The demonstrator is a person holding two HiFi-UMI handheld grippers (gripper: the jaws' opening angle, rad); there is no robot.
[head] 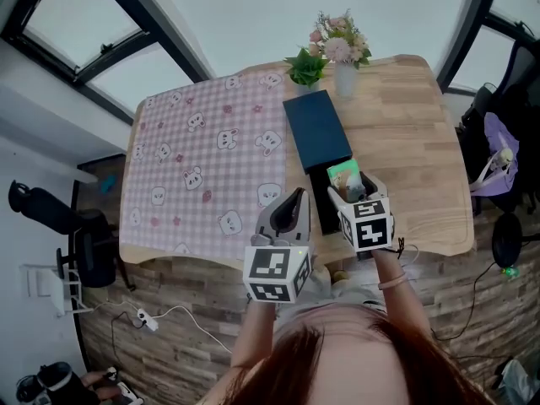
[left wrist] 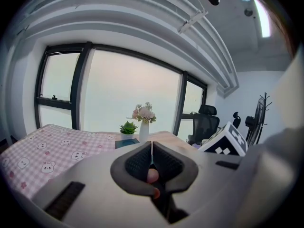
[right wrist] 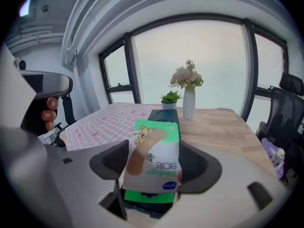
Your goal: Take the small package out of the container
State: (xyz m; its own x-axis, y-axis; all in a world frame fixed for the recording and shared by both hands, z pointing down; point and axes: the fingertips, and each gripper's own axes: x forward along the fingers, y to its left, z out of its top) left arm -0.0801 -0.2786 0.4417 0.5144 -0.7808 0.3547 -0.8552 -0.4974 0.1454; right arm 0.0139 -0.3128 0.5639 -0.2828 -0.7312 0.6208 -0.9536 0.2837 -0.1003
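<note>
My right gripper [head: 351, 191] [right wrist: 153, 164] is shut on a small green and white bandage package [head: 344, 175] [right wrist: 154, 158], held upright above the open dark container [head: 319, 202] [right wrist: 142, 208] near the table's front edge. A second green package [right wrist: 146, 195] lies in the container beneath it. The dark blue lid [head: 316, 130] [right wrist: 164, 115] lies flat just behind the container. My left gripper [head: 293, 202] [left wrist: 151, 148] is shut with nothing in it, hovering just left of the container over the edge of the cloth.
A pink checked cloth with bears [head: 202, 167] covers the table's left half; bare wood [head: 405, 142] shows on the right. A white vase of flowers [head: 344, 57] and a small potted plant [head: 305, 67] stand at the far edge. An office chair [head: 502, 142] is beside the table on the right.
</note>
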